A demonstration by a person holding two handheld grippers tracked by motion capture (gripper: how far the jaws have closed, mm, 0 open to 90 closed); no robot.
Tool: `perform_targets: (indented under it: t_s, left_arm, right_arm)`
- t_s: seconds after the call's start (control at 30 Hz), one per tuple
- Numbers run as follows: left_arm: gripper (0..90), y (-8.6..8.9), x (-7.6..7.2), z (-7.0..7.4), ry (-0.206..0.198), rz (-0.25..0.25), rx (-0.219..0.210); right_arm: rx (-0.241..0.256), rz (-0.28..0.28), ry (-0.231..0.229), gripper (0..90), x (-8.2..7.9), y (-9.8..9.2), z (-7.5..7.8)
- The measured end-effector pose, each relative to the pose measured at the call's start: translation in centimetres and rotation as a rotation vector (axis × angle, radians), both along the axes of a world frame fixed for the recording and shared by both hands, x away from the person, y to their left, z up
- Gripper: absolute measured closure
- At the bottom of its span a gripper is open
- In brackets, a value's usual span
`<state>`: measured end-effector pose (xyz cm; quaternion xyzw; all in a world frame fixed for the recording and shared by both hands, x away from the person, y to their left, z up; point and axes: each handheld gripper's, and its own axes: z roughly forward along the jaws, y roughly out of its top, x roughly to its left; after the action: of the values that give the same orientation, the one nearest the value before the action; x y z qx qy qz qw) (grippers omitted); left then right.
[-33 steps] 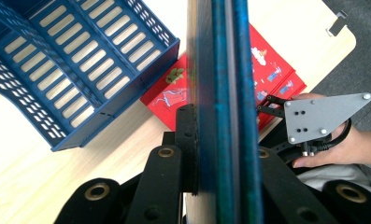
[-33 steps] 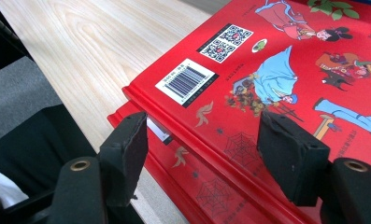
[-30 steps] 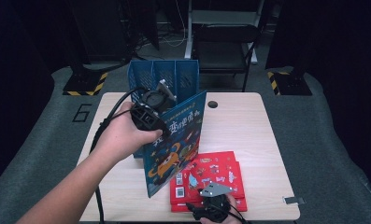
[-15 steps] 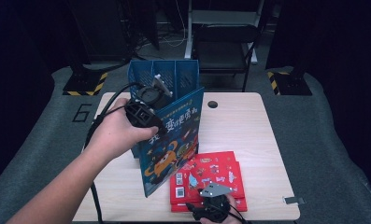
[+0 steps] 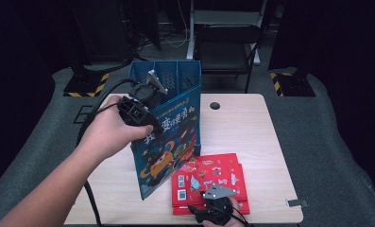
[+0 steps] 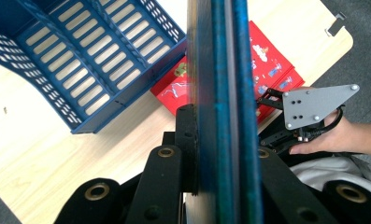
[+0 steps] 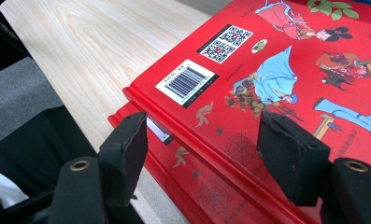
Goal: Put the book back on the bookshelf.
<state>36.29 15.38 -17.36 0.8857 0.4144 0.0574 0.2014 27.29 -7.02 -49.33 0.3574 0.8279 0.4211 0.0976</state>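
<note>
the blue picture book (image 5: 168, 144) is standing upright on its lower edge on the desk (image 5: 251, 125), cover facing the person's right, long axis running from the near left up toward the blue file rack (image 5: 168, 78) just behind it. the left claw (image 5: 149, 120) is clenching its top edge. the right claw (image 7: 202, 135) is hovering released over the near corner of the red books (image 5: 211, 182) lying flat beside it.
</note>
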Motion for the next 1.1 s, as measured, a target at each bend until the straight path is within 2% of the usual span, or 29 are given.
perform_targets:
  t_s: [0.2,0.57,0.67,0.8,1.1]
  left_arm:
    - [82.6,0.7,-0.2,0.8,-0.006,0.015,0.016]
    - [82.6,2.5,-0.5,2.5,-0.003,0.044,-0.001]
    - [82.6,2.9,-0.5,2.6,-0.015,0.063,0.002]
    - [82.6,3.3,-0.3,2.6,-0.015,0.075,0.017]
    - [82.6,3.7,0.0,2.5,-0.009,0.088,0.014]
  right_arm:
    - [0.004,0.01,0.012,33.4,0.0,-0.1,0.1]
    - [0.013,0.008,0.008,33.4,0.1,-0.1,0.0]
    - [0.012,0.007,0.008,33.4,0.1,-0.1,0.0]
    - [0.012,0.007,0.009,33.4,0.1,-0.1,0.0]
    - [0.02,0.003,0.014,33.4,0.1,-0.2,0.0]
